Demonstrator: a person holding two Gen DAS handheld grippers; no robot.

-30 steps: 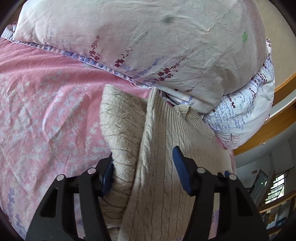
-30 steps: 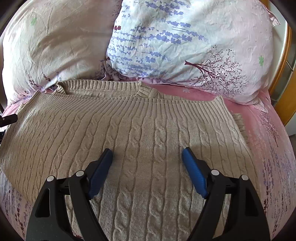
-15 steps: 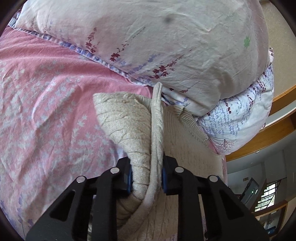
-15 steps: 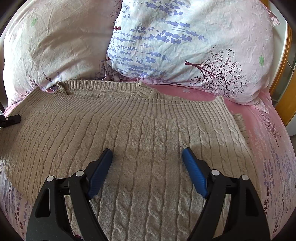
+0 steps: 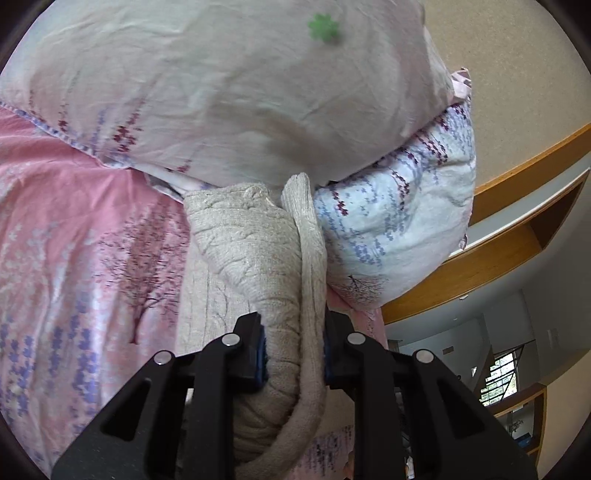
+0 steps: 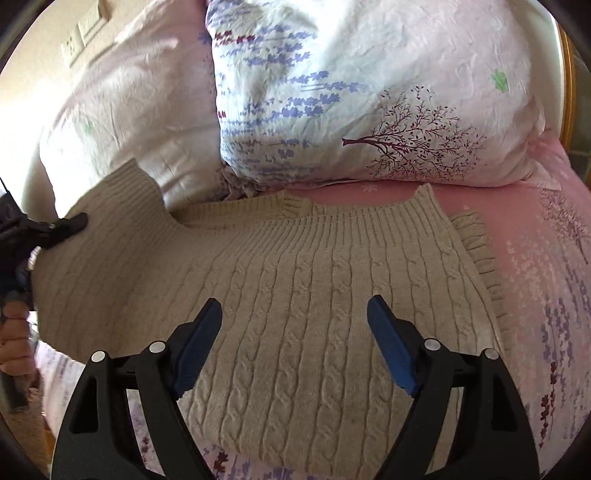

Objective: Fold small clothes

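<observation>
A beige cable-knit sweater (image 6: 303,295) lies flat on the pink bed sheet (image 6: 535,236), collar toward the pillows. My left gripper (image 5: 293,350) is shut on a bunched edge of the sweater (image 5: 258,258) and holds it lifted off the bed. It also shows in the right wrist view (image 6: 70,223) at the far left, pinching the sweater's raised left side. My right gripper (image 6: 295,332) is open, its blue pads just above the sweater's middle, holding nothing.
Two floral pillows (image 6: 369,92) lie against the sweater's far edge. A pale pillow (image 5: 221,92) fills the top of the left wrist view. A wooden bed frame (image 5: 498,254) runs along the right. A wall switch plate (image 6: 86,31) is at top left.
My left gripper closed on the sweater's left edge and has lifted it up and toward the middle. The right gripper stayed open over the sweater.
</observation>
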